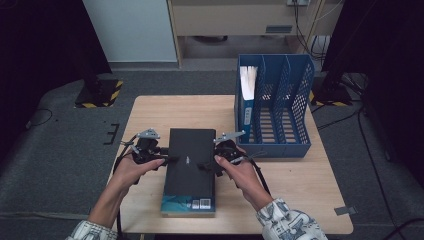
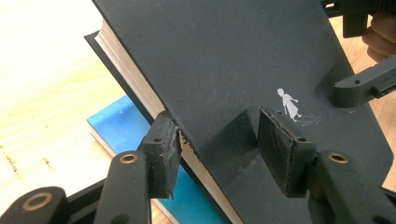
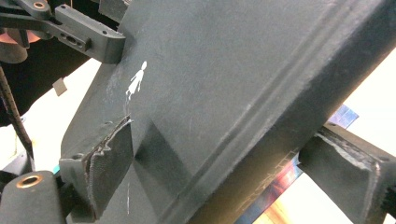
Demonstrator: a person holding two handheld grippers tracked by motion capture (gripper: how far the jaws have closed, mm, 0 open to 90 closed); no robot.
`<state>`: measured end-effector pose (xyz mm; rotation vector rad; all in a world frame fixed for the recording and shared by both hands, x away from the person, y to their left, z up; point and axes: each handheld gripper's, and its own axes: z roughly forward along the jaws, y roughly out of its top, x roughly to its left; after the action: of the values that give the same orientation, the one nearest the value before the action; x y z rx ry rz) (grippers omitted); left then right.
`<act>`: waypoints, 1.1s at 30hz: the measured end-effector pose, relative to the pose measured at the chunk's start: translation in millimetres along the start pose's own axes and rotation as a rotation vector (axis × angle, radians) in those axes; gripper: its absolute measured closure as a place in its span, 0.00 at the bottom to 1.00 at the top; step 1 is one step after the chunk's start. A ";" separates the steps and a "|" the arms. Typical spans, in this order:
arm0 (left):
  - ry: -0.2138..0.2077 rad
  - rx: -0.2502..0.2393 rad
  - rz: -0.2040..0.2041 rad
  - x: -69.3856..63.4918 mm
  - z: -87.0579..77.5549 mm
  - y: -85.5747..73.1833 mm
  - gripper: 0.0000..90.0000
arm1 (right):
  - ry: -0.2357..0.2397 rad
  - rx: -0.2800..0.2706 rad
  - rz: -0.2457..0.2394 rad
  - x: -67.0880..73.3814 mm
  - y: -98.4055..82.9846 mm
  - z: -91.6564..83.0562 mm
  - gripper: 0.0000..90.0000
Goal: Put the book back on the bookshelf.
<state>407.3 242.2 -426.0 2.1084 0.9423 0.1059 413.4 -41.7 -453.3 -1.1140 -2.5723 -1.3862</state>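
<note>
A black hardcover book (image 1: 190,142) lies on top of a blue-covered book (image 1: 186,204) near the table's front edge. My left gripper (image 1: 172,160) is open at the black book's left side. In the left gripper view (image 2: 219,140) one jaw sits against the page edge and the other over the cover (image 2: 243,51). My right gripper (image 1: 203,166) is open at the spine side. Its view (image 3: 224,163) has one jaw over the cover (image 3: 224,70) and the other below the spine, a strip of the lower book (image 3: 280,179) showing between. A small white figure (image 2: 288,102) is printed on the cover.
A blue mesh file rack (image 1: 287,107) stands at the table's back right, holding a blue folder with white paper (image 1: 247,87) in its left slot. The wooden table (image 1: 150,115) is bare to the left of the books. Dark floor and stand bases surround it.
</note>
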 end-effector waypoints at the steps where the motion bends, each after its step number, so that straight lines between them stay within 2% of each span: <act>1: 0.000 0.000 0.001 0.2 -1.0 0.5 0.55 | -0.001 -0.003 -0.009 0.1 1.2 -0.5 0.12; 9: 0.015 -0.020 0.003 1.3 -7.4 7.3 0.59 | -0.011 -0.017 -0.032 1.8 14.5 -5.7 0.12; 13: 0.024 -0.016 0.018 0.8 -10.4 12.8 0.61 | -0.026 -0.027 -0.043 1.1 22.1 -7.4 0.13; 25: 0.024 -0.022 0.008 3.7 -16.3 17.4 0.68 | -0.052 -0.011 -0.074 2.1 31.6 -7.0 0.15; 33: 0.023 -0.024 0.029 10.7 -17.5 27.9 0.71 | -0.074 -0.044 -0.085 -3.0 45.6 -6.9 0.18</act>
<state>424.8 249.4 -397.1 2.1028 0.9199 0.1558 440.5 -32.4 -417.1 -1.0940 -2.6832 -1.4534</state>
